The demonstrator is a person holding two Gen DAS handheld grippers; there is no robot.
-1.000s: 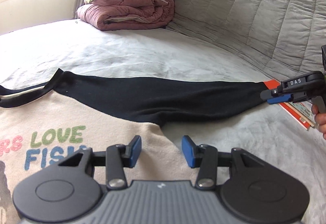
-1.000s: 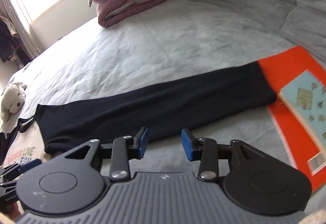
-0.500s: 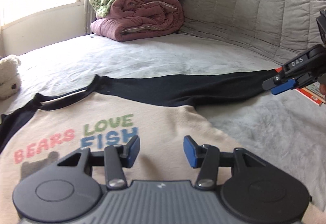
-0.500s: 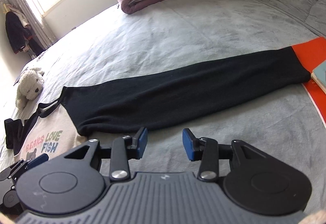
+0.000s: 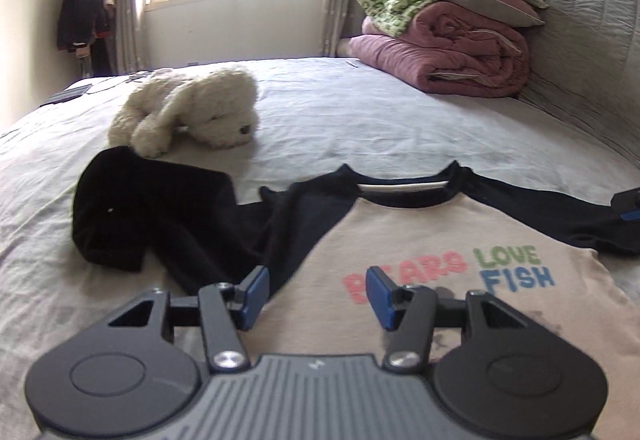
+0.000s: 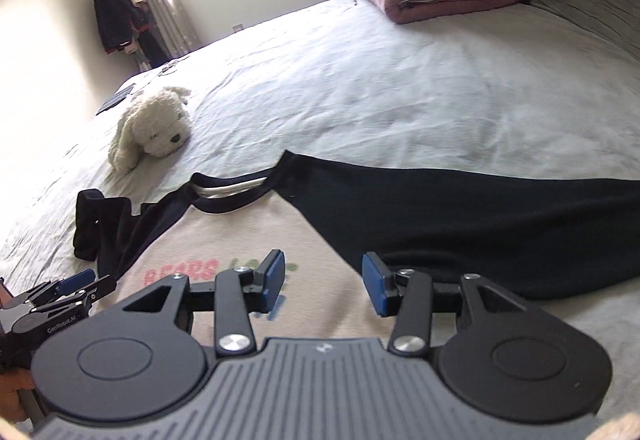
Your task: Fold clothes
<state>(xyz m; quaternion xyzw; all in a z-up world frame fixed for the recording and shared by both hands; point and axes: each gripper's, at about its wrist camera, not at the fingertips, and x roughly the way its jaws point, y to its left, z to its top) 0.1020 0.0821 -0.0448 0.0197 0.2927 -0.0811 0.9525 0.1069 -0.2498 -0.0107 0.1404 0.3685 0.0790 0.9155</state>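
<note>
A beige shirt with black sleeves and the print "BEARS LOVE FISH" lies flat, front up, on the grey bed. Its left sleeve is bunched and folded over beside the body. The right sleeve stretches out straight to the right. My left gripper hovers open over the seam between the left sleeve and the chest, holding nothing. My right gripper hovers open above the chest, near the right armpit, also holding nothing. The left gripper shows at the right wrist view's lower left.
A white plush dog lies on the bed just beyond the bunched sleeve. Folded maroon and green bedding is stacked at the back right against the quilted headboard. Dark clothes hang by the window.
Both grippers have swung left, away from the straight right sleeve and orange book, toward the shirt's collar and bunched left sleeve. Both stay open.
</note>
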